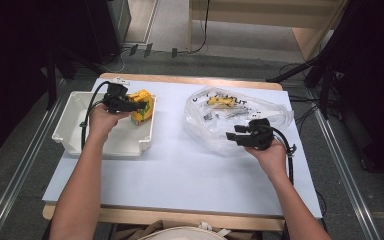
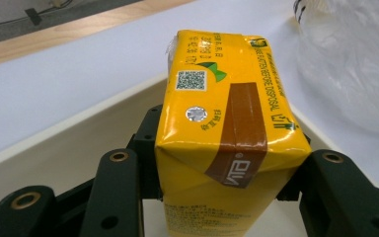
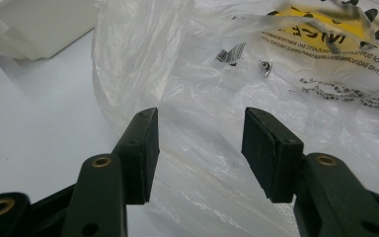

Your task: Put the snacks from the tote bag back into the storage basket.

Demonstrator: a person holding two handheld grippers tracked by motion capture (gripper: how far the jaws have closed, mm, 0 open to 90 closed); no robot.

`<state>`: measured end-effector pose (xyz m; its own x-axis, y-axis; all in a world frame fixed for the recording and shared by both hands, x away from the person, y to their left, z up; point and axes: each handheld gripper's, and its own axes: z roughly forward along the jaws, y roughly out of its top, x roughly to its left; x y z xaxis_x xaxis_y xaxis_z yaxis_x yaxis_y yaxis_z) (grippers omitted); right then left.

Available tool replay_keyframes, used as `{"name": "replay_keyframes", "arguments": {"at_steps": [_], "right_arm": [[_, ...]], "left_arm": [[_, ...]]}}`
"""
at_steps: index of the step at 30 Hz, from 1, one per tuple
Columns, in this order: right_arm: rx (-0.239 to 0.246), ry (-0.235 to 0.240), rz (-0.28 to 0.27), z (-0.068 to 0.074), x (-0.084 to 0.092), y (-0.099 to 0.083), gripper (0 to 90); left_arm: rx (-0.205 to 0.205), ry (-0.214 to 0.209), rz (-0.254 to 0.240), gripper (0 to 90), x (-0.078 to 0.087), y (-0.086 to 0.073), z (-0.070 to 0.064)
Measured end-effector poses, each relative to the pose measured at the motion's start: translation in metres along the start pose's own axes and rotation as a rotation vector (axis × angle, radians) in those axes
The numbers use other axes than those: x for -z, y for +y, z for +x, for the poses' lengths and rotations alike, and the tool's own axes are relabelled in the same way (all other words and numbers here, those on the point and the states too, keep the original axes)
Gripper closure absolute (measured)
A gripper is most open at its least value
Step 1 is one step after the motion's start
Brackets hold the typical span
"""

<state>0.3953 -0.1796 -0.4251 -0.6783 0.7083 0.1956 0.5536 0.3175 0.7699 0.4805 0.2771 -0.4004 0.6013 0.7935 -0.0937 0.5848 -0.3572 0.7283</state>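
Note:
A yellow drink carton [image 1: 143,106] with a brown band sits between the jaws of my left gripper [image 1: 139,105], which is shut on it over the right end of the white bin [image 1: 80,139]. In the left gripper view the carton [image 2: 227,123] is clamped on both sides above the bin's pale floor [image 2: 74,143]. My right gripper [image 1: 236,133] is open at the near edge of a clear plastic bag [image 1: 205,122]. Its jaws frame the bag's wrinkled film [image 3: 202,128] with nothing pinched. A second yellow carton [image 1: 221,101] lies inside the bag.
The white bin stands at the table's left on a pale sheet [image 1: 180,170]. The bag with printed black text covers the back right. A wooden table edge [image 1: 170,217] runs along the front. Cables trail from both grippers.

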Motion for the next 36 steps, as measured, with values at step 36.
{"name": "replay_keyframes", "arguments": {"at_steps": [36], "right_arm": [[0.003, 0.005, 0.007, 0.0, 0.001, 0.0, 49.5]], "left_arm": [[0.045, 0.009, 0.001, 41.5, 0.002, -0.016, -0.011]]}}
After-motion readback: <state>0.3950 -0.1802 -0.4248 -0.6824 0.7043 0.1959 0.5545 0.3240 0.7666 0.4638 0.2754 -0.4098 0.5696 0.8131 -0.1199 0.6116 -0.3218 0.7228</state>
